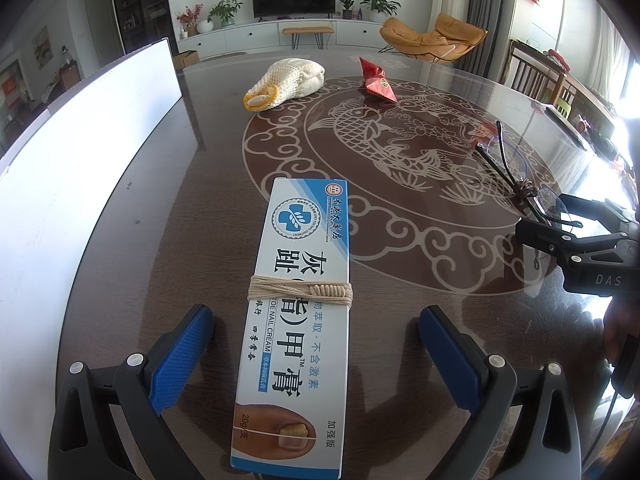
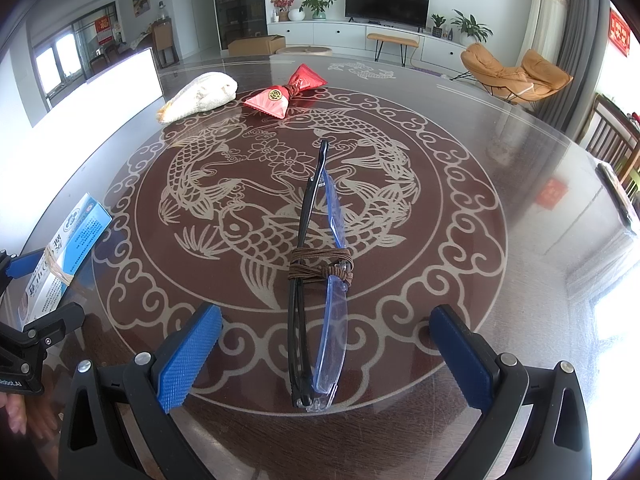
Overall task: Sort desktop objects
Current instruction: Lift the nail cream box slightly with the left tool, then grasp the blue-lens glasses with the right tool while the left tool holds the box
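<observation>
Nothing is sorted yet: left tool [image 1: 316,360] stands apart around the cream box [image 1: 296,320], right tool [image 2: 326,356] apart around the glasses [image 2: 320,280]; nothing is clamped.

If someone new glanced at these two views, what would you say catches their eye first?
Probably the white-and-blue cream box bound with beige string, lying between the open left gripper. Next, the folded glasses tied with brown cord, between the open right gripper. Beyond sit a red pouch and a knitted cloth.
</observation>
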Demonstrator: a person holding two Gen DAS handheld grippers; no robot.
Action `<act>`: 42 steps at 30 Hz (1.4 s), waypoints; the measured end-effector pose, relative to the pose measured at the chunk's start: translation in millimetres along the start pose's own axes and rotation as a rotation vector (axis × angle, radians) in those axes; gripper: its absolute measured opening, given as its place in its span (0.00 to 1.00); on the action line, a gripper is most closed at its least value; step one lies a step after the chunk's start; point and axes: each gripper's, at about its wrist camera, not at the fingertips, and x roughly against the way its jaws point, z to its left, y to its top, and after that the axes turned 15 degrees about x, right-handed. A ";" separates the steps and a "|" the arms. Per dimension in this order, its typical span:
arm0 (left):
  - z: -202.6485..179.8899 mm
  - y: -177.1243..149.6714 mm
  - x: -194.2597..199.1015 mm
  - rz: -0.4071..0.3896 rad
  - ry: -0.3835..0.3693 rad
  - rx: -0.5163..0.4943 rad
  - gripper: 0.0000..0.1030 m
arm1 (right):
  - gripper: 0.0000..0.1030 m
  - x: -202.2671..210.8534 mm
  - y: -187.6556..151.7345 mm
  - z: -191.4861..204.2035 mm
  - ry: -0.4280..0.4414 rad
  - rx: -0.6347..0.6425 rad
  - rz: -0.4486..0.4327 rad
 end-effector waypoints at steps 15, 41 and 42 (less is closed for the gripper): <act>-0.2 -0.1 0.4 0.000 0.000 0.000 1.00 | 1.00 -0.1 0.0 0.0 0.000 0.000 0.000; 5.1 1.3 13.0 -0.059 -0.050 0.010 0.43 | 0.99 0.1 13.6 -17.1 0.089 -0.021 0.031; 7.1 2.2 12.9 -0.058 -0.061 0.023 0.42 | 0.97 -1.0 17.5 -18.3 0.098 -0.014 0.039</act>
